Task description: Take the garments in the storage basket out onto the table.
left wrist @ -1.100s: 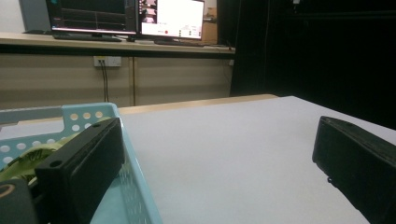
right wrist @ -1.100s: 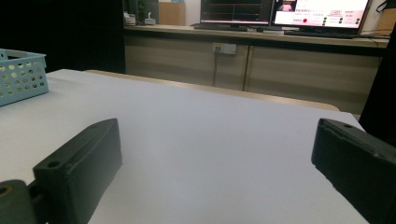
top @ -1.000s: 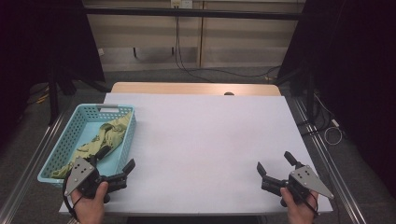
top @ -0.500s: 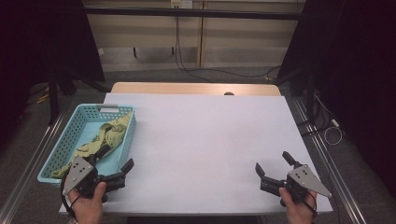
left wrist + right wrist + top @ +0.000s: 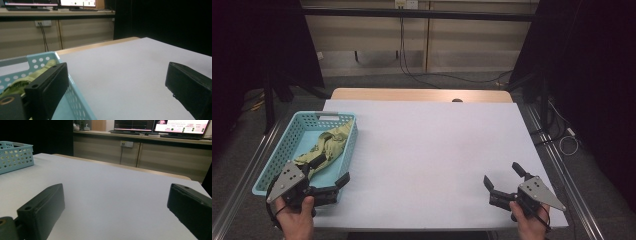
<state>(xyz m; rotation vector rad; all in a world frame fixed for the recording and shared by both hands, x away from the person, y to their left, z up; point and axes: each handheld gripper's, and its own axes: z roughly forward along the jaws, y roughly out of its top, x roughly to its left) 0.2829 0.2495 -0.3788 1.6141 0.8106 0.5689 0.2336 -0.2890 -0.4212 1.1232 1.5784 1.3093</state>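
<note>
perforated plastic basket, soft cloth, matt table

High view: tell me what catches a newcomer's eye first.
The light blue basket at the table's left edge stands out, with a yellow-green cloth crumpled inside it. The left gripper, jaws open, straddles the basket's near right wall. The right gripper, also open, sits over the bare white table at the near right.

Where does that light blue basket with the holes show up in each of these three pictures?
High view: the basket sits at the table's left edge, green cloth inside, left claw over its near corner.
Left gripper view: bottom left, its rim between the open jaws.
Right gripper view: upper left corner, far off.
Shared landmark: the white tabletop.
</note>
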